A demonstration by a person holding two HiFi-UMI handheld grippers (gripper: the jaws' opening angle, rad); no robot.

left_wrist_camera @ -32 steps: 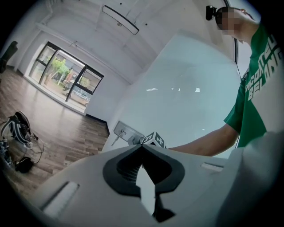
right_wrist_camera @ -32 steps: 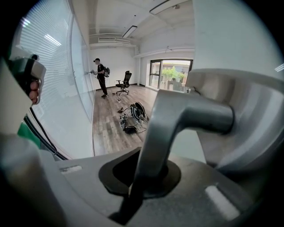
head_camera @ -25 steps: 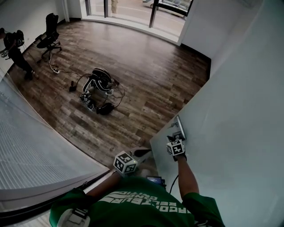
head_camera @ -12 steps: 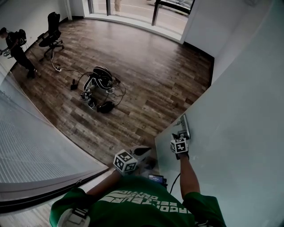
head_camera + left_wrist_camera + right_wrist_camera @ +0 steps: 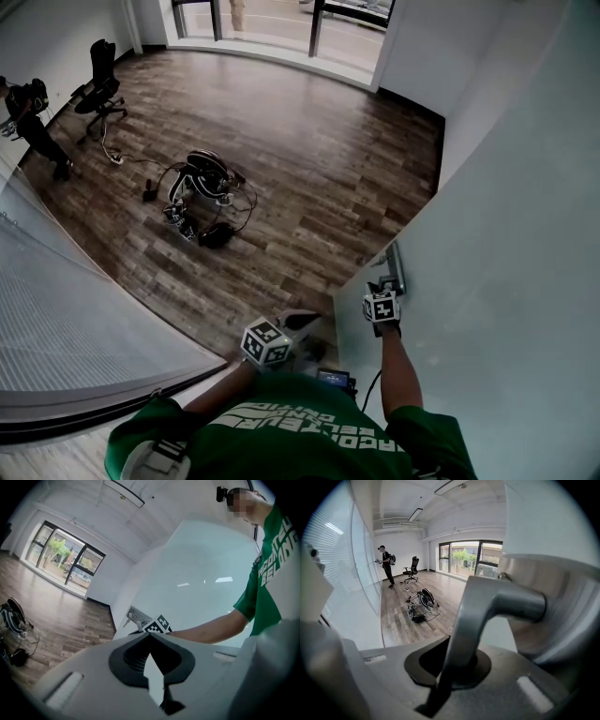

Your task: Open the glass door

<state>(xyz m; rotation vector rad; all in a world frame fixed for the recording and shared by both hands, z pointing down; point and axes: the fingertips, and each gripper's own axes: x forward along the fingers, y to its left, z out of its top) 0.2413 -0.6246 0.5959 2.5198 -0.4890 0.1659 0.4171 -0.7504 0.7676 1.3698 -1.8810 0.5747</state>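
The frosted glass door (image 5: 506, 234) fills the right of the head view and stands swung open, its edge toward me. A metal lever handle (image 5: 395, 269) sits on that edge. My right gripper (image 5: 382, 291) is shut on the handle (image 5: 501, 604); in the right gripper view the lever's neck runs down between the jaws of the right gripper (image 5: 457, 660). My left gripper (image 5: 298, 322) hangs beside the door's lower edge, touching nothing. In the left gripper view the left gripper (image 5: 151, 641) is shut with nothing in it and looks at the door (image 5: 197, 573).
A heap of gear and cables (image 5: 202, 192) lies on the wood floor. An office chair (image 5: 98, 80) and a person (image 5: 28, 112) are at the far left wall. A ribbed glass partition (image 5: 66, 319) runs along my left. Tall windows (image 5: 281, 19) close the far end.
The door edge and its handle have shifted right in the head view as the door swings further. My right gripper went with the handle, still shut on it. The left gripper moved along slightly.
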